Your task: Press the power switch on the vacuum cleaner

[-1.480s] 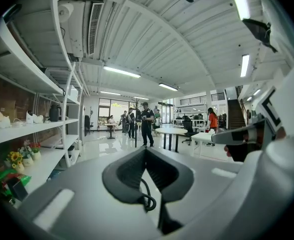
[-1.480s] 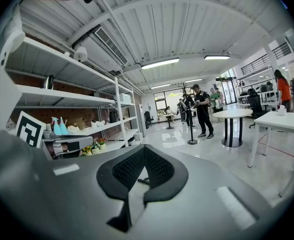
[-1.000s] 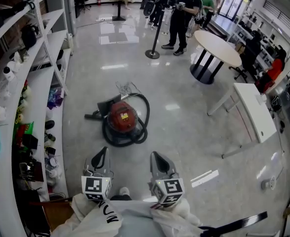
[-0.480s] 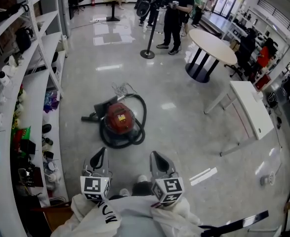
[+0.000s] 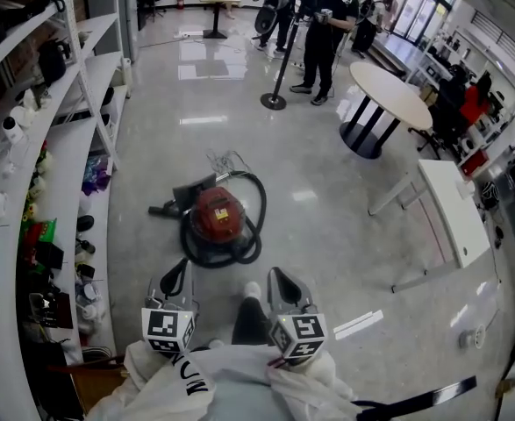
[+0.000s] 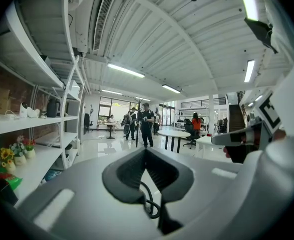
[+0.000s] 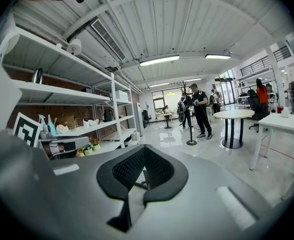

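Left gripper (image 5: 179, 275): grey jaws pressed together at the tips, nothing between them. Right gripper (image 5: 280, 281): same, tips meeting, nothing pinched. I hold both low in front of me, side by side, pointing forward over the glossy grey floor (image 5: 327, 235). A marker cube sits on the rear of each, above my white sleeves (image 5: 165, 380). My white shoe tip (image 5: 252, 290) shows on the floor between the two grippers.

Red round canister vacuum cleaner (image 5: 218, 213) lies on the floor ahead of the grippers, apart from both, slightly nearer the left one's line. Its black hose (image 5: 255, 222) loops around the body; a black nozzle end (image 5: 165, 207) sticks out to the left. Power switch cannot be made out at this size. In the left gripper view a bit of the hose loop shows through the gap below the closed tips.

White metal shelving (image 5: 64, 147) with assorted small items runs along my left. Well beyond the vacuum: round white table (image 5: 389, 95) on a black base, and a white rectangular table (image 5: 454, 204) to the right. People in dark clothes (image 5: 323, 24) stand at the far end near a black post stand (image 5: 275, 95).
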`<state>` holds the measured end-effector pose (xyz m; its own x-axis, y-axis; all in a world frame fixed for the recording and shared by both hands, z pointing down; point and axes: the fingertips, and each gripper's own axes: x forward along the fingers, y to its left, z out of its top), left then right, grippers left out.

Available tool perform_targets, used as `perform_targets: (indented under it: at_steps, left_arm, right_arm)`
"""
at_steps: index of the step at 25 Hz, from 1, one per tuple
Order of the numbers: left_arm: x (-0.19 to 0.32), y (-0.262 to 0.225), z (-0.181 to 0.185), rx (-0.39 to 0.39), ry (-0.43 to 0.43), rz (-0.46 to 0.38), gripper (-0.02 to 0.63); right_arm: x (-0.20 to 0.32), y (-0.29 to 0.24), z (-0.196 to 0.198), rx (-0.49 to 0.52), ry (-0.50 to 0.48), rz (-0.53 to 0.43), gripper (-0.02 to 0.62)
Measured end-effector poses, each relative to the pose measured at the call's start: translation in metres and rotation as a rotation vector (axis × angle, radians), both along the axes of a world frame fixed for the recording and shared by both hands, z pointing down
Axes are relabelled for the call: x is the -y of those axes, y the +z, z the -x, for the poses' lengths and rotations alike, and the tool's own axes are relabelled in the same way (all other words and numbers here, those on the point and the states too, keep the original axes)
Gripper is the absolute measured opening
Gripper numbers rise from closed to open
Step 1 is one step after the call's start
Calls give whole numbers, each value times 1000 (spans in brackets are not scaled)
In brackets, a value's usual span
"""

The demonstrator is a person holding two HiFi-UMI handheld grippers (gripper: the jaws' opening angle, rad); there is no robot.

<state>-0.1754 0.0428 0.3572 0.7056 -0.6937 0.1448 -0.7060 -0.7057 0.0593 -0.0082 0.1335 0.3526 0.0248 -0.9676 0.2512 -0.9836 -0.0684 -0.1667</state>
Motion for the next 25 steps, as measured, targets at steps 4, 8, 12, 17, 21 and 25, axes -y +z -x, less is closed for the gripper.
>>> perform_targets:
  at_steps: [4,8,12,17,21,25]
  left_arm:
    - [14,8,-5,20,-21,15,0]
    - [30,15,-12,45,-36,33,0]
    - [51,19,-29,62,-44,47,0]
    - [74,16,-56,69,-48,48,0]
    - [93,18,-75,82,-60,62,0]
    - [115,15,-92,93,-80,63,0]
  right_arm:
    - [20,8,-5,16,-29,8,0]
    - [41,15,-15,38,-44,23,0]
    - [63,18,-29,50,-63,31,0]
    - [86,20,-55,52,-71,47,0]
    - [109,21,-75,57,-87,61,0]
    - [135,19,-93,63,-110,61,0]
